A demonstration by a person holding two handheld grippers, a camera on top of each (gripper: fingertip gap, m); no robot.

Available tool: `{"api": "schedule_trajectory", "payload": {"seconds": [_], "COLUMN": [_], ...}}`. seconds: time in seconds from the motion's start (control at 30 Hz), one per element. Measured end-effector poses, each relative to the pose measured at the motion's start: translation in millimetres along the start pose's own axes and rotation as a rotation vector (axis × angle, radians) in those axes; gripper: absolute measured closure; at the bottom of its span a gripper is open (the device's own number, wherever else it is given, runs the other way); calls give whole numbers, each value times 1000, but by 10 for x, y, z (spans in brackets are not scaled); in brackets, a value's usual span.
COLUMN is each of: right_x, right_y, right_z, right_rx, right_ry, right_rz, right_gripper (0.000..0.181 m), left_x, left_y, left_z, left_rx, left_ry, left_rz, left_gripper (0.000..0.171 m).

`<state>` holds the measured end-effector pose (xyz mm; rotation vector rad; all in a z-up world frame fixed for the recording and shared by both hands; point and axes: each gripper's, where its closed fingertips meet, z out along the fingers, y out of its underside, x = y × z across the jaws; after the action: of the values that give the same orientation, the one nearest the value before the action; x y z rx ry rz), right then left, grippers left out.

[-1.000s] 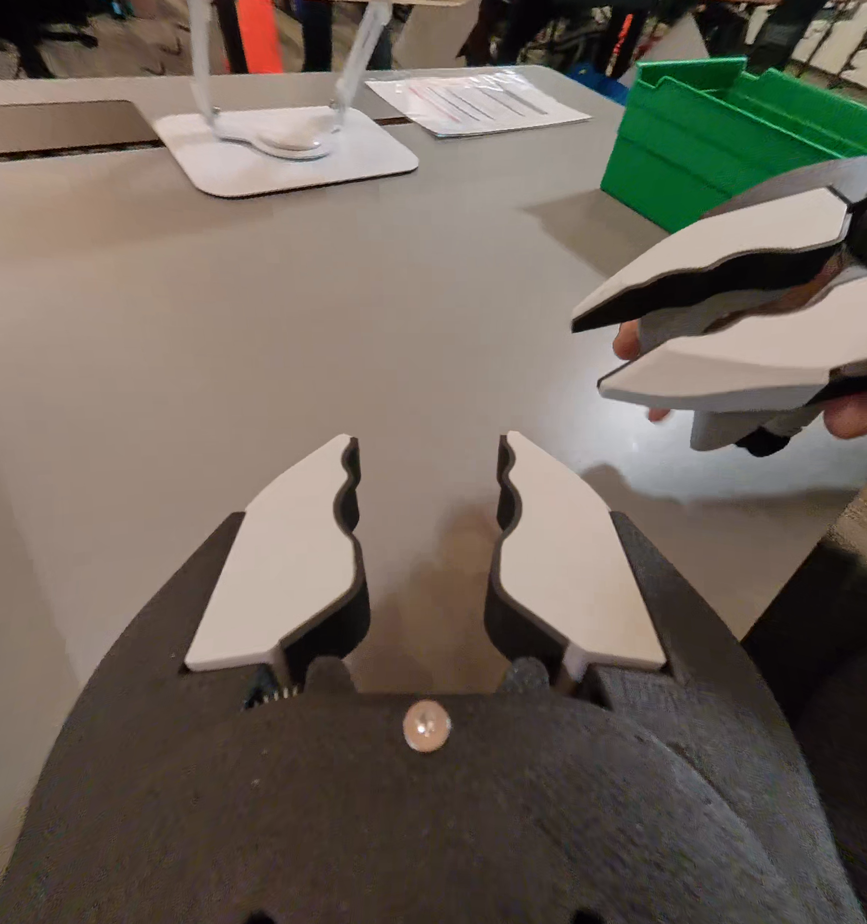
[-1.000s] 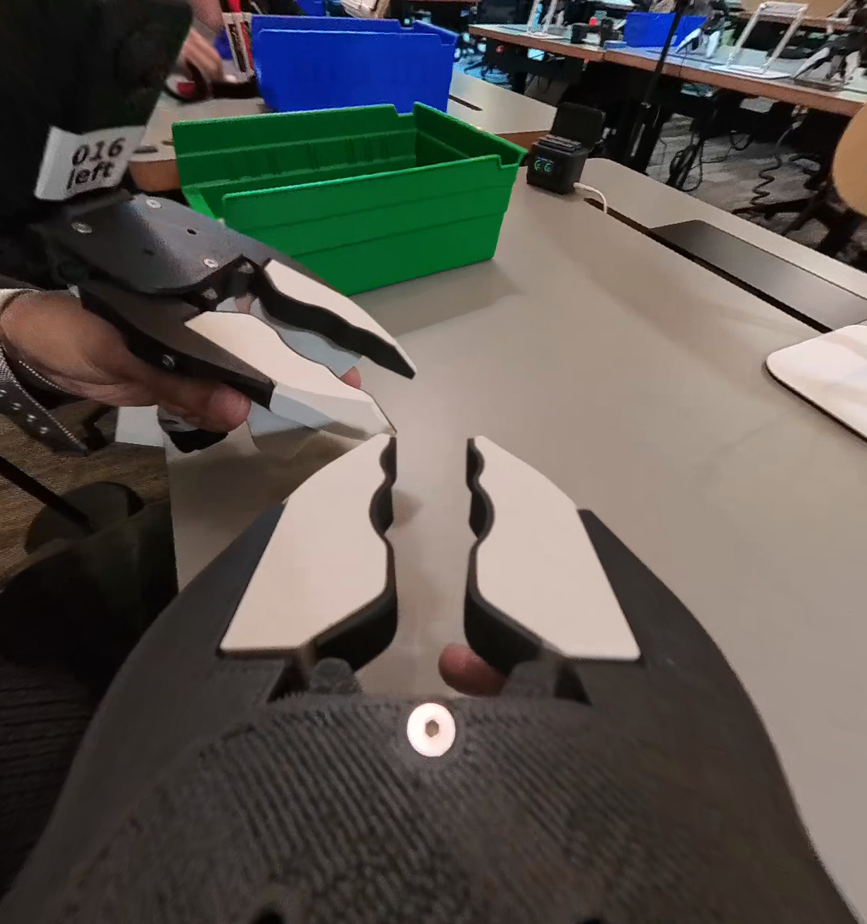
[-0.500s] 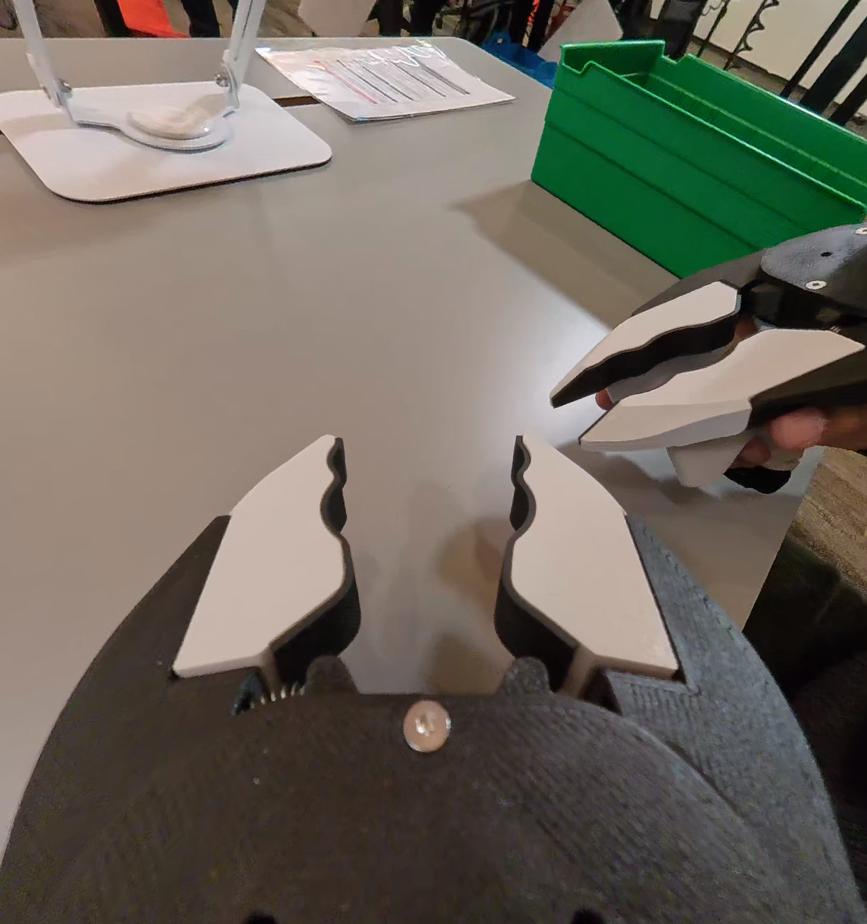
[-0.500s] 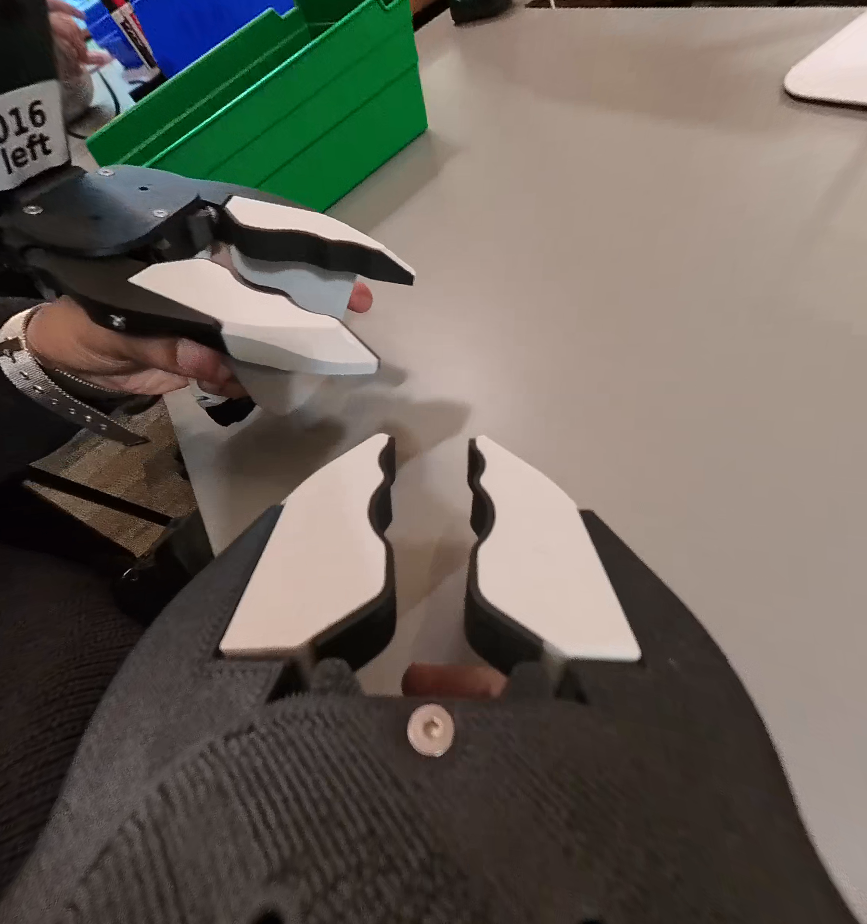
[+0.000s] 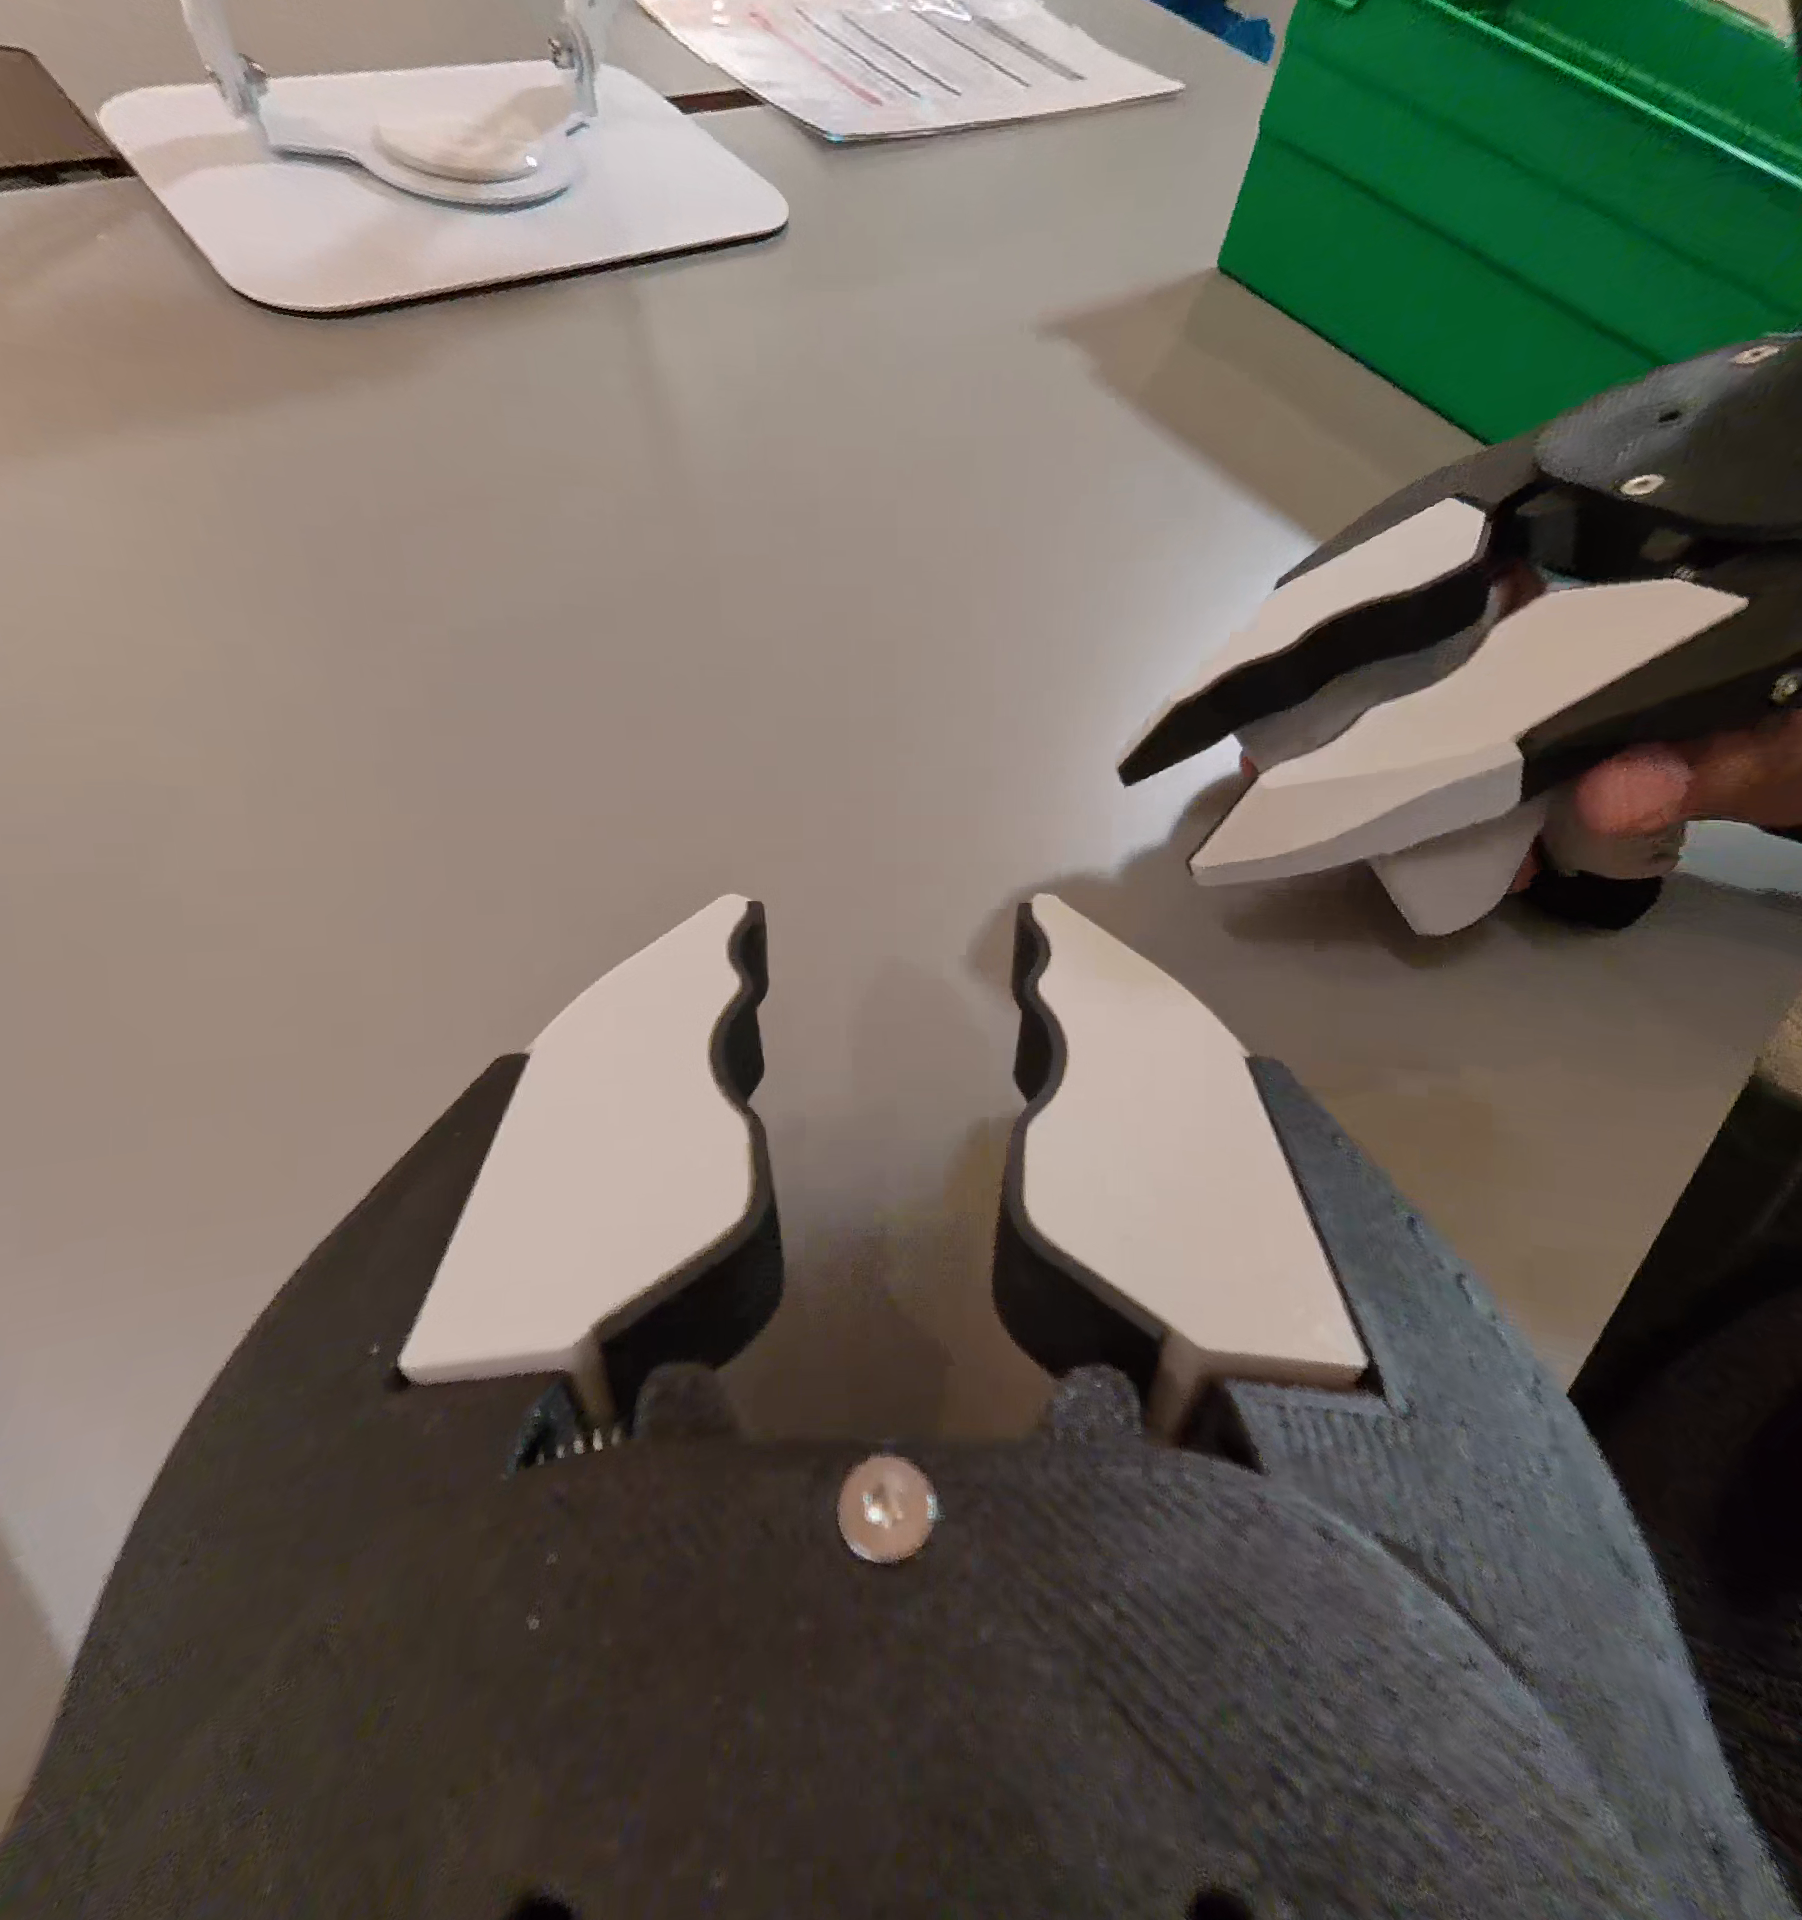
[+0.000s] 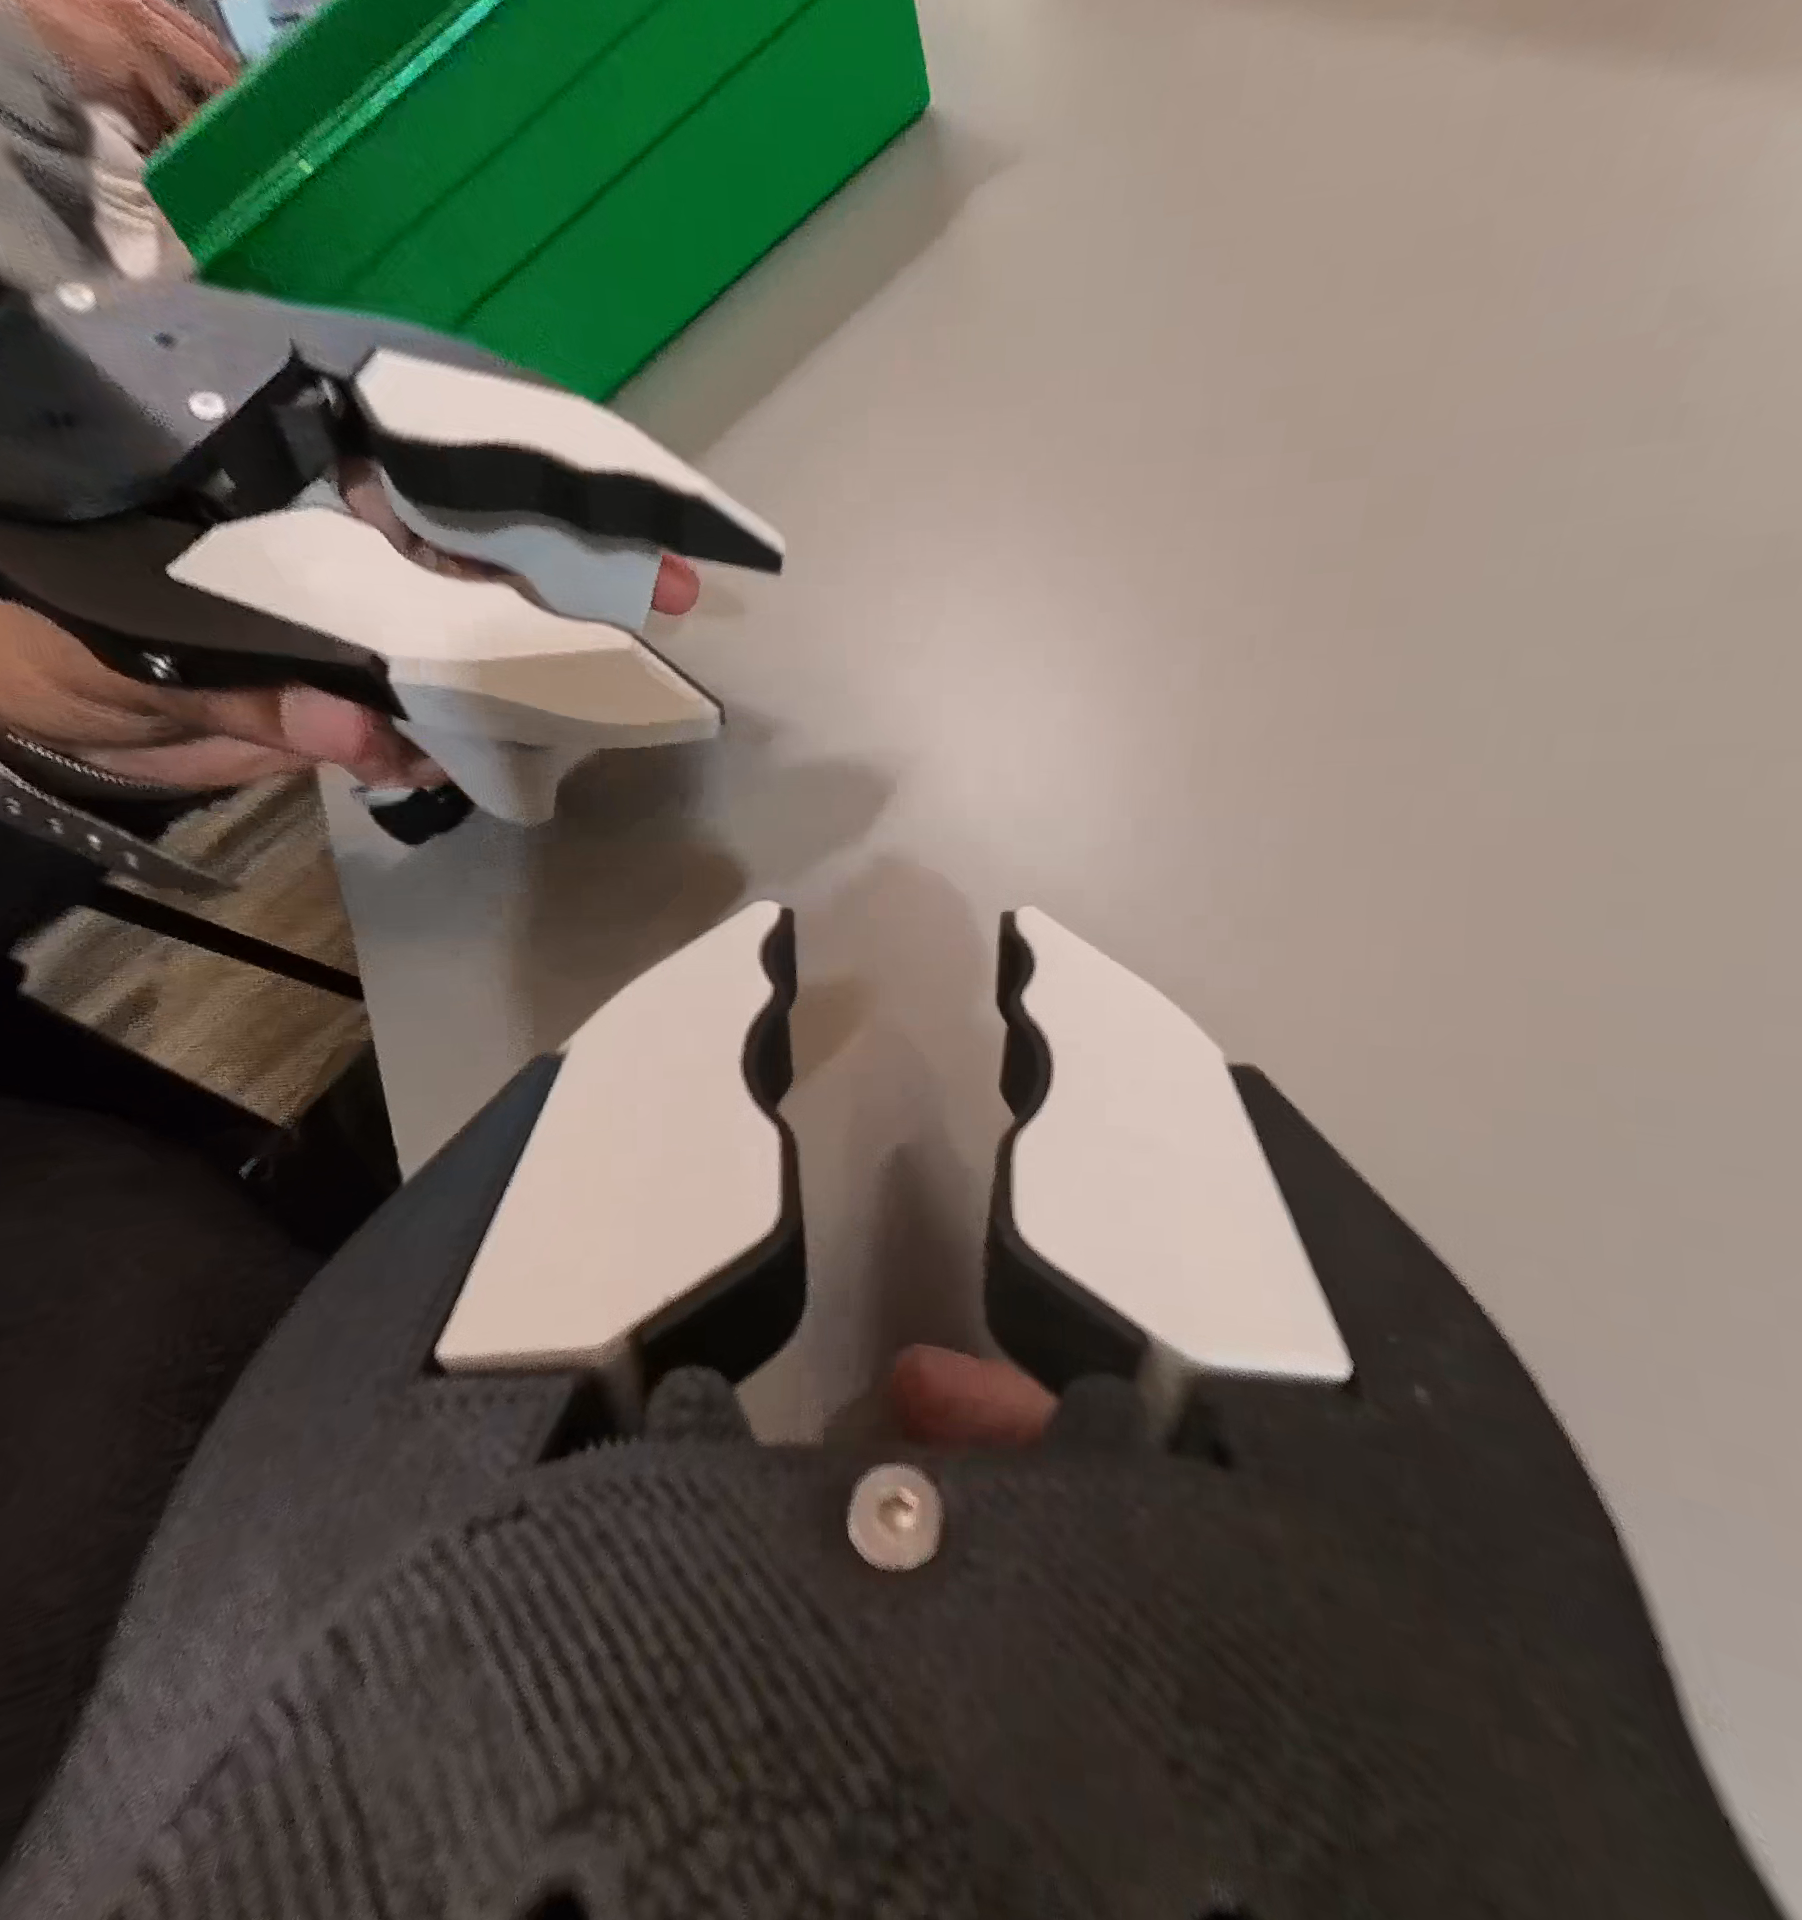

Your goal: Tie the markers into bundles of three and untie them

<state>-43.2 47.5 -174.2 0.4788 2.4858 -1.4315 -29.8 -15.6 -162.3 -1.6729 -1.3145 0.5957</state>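
Since the earlier frames, both views have tilted down toward the bare grey tabletop (image 5: pixel 564 623), and the green bin (image 5: pixel 1499 239) now stands farther ahead and to the right of the left tongs (image 5: pixel 889 914). Left tongs: parted, grasping nothing, with open tabletop ahead up to a white pad (image 5: pixel 440 208) and a paper sheet (image 5: pixel 907 73). Right tongs (image 6: pixel 895 920): likewise parted and empty, poised just inside the tabletop's near edge, with the left tongs (image 6: pixel 746 634) just ahead-left beside the green bin (image 6: pixel 564 177).

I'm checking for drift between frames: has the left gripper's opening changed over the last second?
Cannot tell. The left gripper is open, but the gap widened then narrowed slightly, and the grey table shifts as the camera moves.
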Motion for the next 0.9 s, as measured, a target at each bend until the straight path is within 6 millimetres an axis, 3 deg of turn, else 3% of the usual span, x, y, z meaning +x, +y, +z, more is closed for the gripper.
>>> {"api": "schedule_trajectory", "payload": {"seconds": [0.17, 0.33, 0.47, 0.57, 0.7, 0.9], "right_x": [37, -3, -182, -514, -1181, -1781], "right_y": [-144, -152, -441, -828, -1309, -1986], "right_z": [136, 382, 641, 884, 1216, 1912], "right_rx": [18, -114, -111, -83, -159, -256], "right_ry": [-39, -58, -63, -153, -420, -485], "right_rz": [12, -107, -218, -281, -276, -543], "right_gripper": [148, 157, 159, 159, 155, 142], "left_x": [-69, -45, -96, -161, -242, -294], "left_y": [77, 196, 283, 324, 344, 355], "left_z": [-182, -406, -585, -704, -825, -888], "left_rx": [5, 9, 17, 27, 44, 52], "left_ry": [-35, -25, -56, -84, -121, -162], "left_rz": [-57, -122, -152, -175, -194, -193], "left_gripper": [123, 121, 120, 120, 120, 120]}}
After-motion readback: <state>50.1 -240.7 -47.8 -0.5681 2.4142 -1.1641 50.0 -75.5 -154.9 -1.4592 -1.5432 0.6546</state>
